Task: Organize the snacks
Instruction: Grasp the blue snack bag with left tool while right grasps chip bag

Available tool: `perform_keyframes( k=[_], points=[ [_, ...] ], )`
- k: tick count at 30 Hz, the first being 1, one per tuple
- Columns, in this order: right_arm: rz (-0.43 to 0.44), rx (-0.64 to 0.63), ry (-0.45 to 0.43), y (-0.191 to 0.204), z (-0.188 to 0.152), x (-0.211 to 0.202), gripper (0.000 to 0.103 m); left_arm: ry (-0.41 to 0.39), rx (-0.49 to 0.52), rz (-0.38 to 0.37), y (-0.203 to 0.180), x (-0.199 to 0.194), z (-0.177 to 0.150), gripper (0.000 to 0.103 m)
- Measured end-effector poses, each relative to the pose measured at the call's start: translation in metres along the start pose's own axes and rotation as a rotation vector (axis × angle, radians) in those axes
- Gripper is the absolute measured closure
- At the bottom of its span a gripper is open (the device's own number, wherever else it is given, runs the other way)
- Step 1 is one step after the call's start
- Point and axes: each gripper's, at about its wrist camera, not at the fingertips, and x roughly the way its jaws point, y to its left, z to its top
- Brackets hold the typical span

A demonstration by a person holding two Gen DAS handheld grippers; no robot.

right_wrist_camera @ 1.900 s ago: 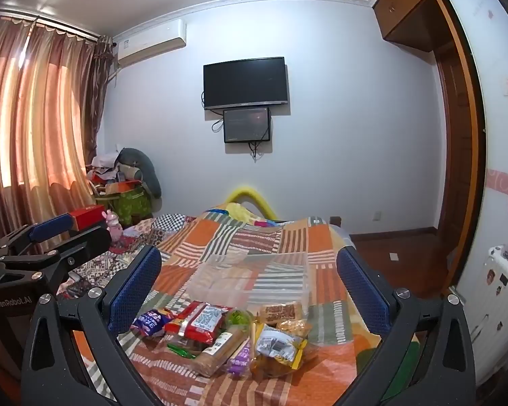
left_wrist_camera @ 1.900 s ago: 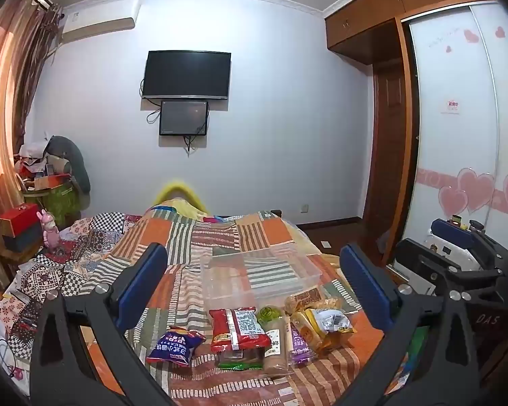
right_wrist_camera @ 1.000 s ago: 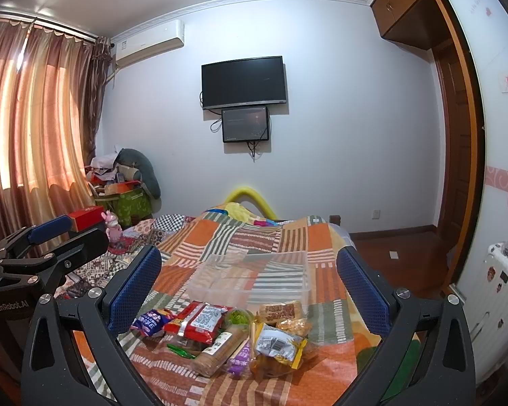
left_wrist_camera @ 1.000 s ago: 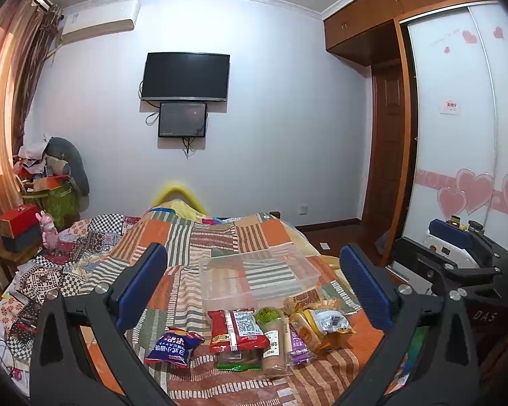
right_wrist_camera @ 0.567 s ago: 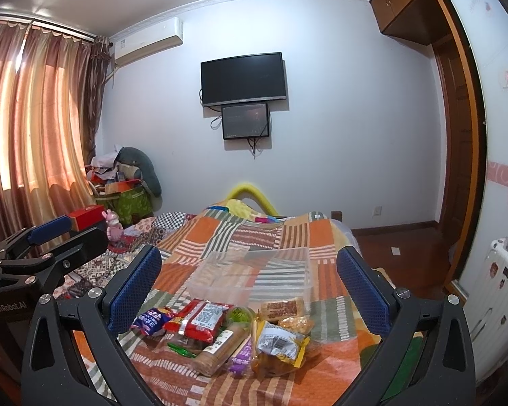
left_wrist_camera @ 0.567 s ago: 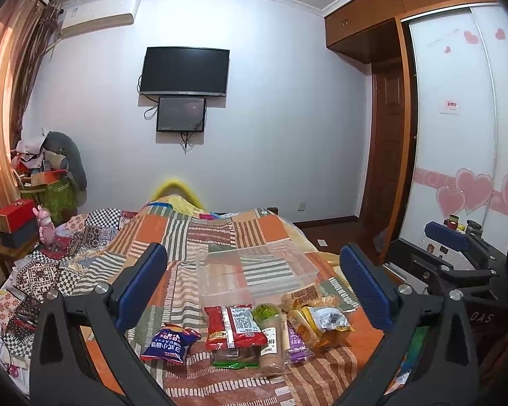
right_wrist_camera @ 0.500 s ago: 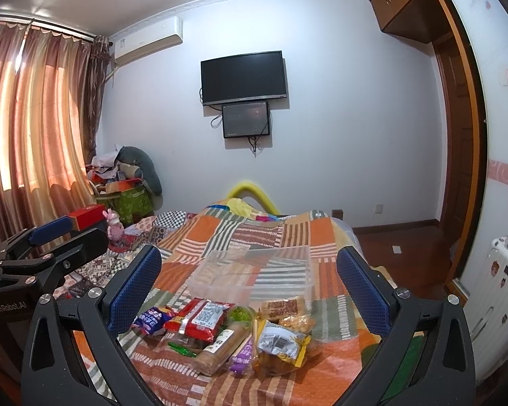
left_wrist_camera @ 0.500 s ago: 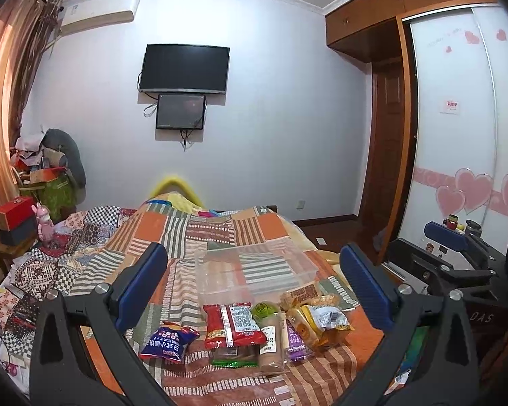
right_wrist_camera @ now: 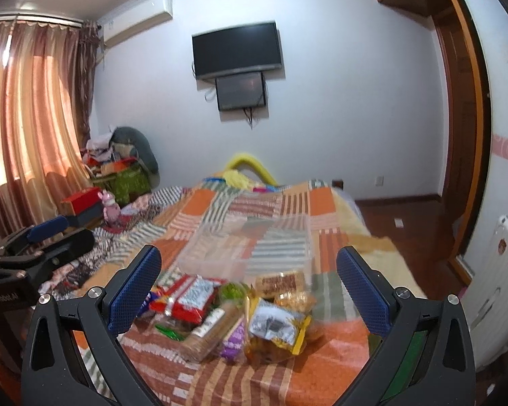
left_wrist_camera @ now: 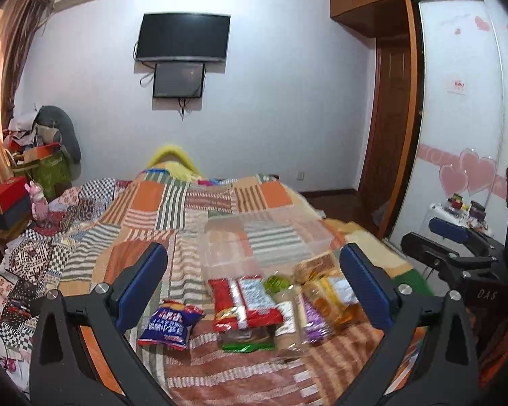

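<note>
From the left wrist view, the left gripper (left_wrist_camera: 252, 275) hangs over the near end of the bed (left_wrist_camera: 172, 209), jaws spread wide with nothing between them. The snacks (left_wrist_camera: 254, 304) lie heaped on the patchwork cover just this side of a clear plastic bin (left_wrist_camera: 267, 240), which looks empty. A blue packet (left_wrist_camera: 171, 324) sits a little apart on the left of the heap; a red and silver pack (left_wrist_camera: 244, 299) lies on top in the middle. I'd say no snack has gone in yet. To do this step well, I'd take the loose blue packet first, come down on it square and pinch its crimped edge, so the pile stays put.

From the right wrist view, the right gripper (right_wrist_camera: 249, 284) is likewise wide open and holds nothing, aimed at the heap's right side, where a yellow-edged bag (right_wrist_camera: 277, 328) and a biscuit sleeve (right_wrist_camera: 206, 333) lie. The bin (right_wrist_camera: 247, 247) is just behind them. Both grippers are held level, side by side and well above the cover, pointing toward the far wall.
</note>
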Motion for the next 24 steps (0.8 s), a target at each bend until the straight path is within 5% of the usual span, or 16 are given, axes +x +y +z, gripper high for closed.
perform_keyframes(
  k=[2,21,24],
  points=[
    [-0.011,0.002,0.050,-0.006,-0.009,0.012,0.000,-0.010,-0.025,-0.007,0.009,0.011,-0.008,0.000],
    [-0.032,0.053,0.351,-0.032,-0.054,0.080,0.000,0.386,-0.093,0.049,0.118,0.140,-0.085,0.000],
    [-0.034,0.056,0.375,-0.034,-0.057,0.088,0.000,0.404,-0.092,0.062,0.128,0.151,-0.095,0.011]
  ],
)
